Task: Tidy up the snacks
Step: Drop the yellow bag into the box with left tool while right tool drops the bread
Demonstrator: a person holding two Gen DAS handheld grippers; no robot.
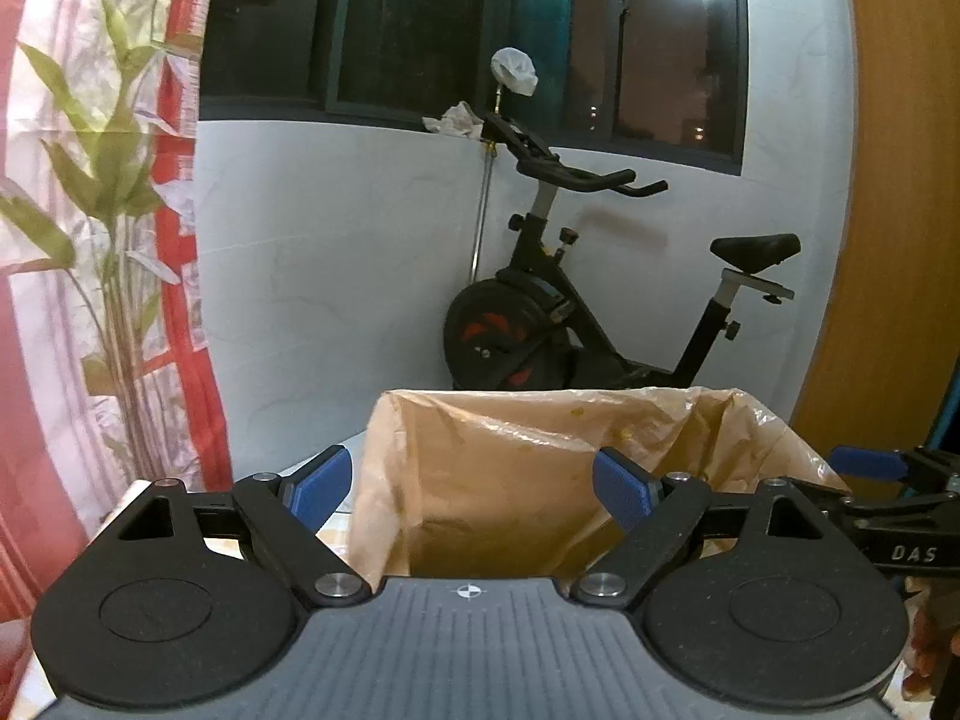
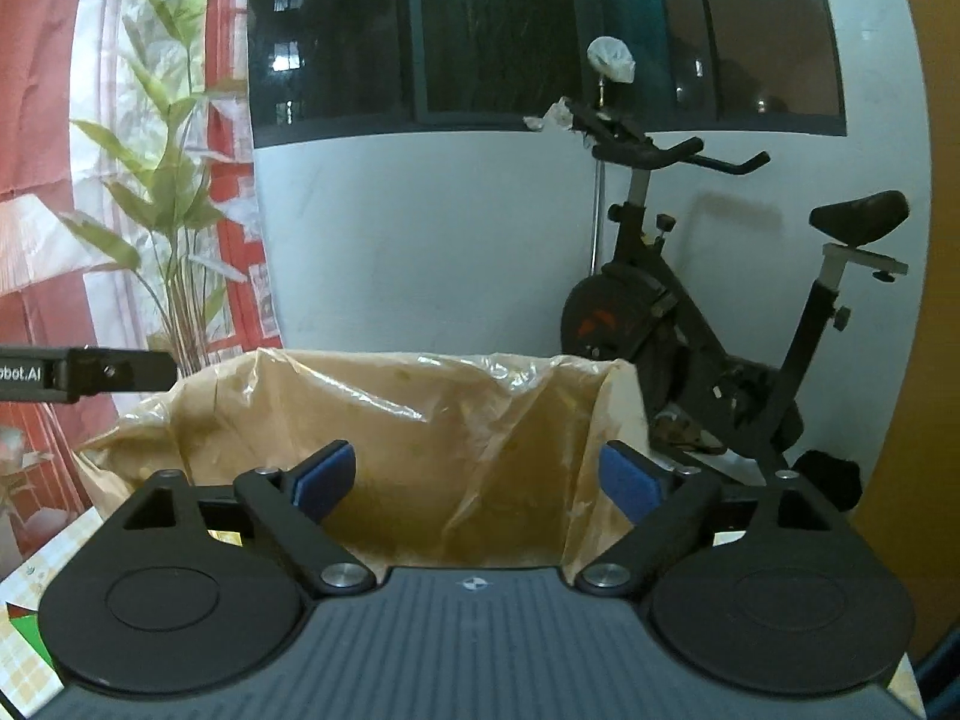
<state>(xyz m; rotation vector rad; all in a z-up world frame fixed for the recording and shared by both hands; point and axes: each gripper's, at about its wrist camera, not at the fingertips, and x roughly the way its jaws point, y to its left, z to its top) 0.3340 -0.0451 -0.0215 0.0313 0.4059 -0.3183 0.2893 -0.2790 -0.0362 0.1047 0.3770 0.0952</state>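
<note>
Left gripper (image 1: 471, 489) and right gripper (image 2: 477, 477) both released, nothing grasped, facing brown plastic-lined cardboard box (image 1: 540, 468); locate snacks first, none visible.

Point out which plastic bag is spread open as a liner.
The large clear bag, standing open just ahead; the other, a small white bag, is bunched atop a pole by the exercise bike.

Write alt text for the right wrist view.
The open, empty right gripper points at a cardboard box lined with clear plastic. Behind it stand a black exercise bike by a white wall, a dark window, and a leafy plant at left.
</note>
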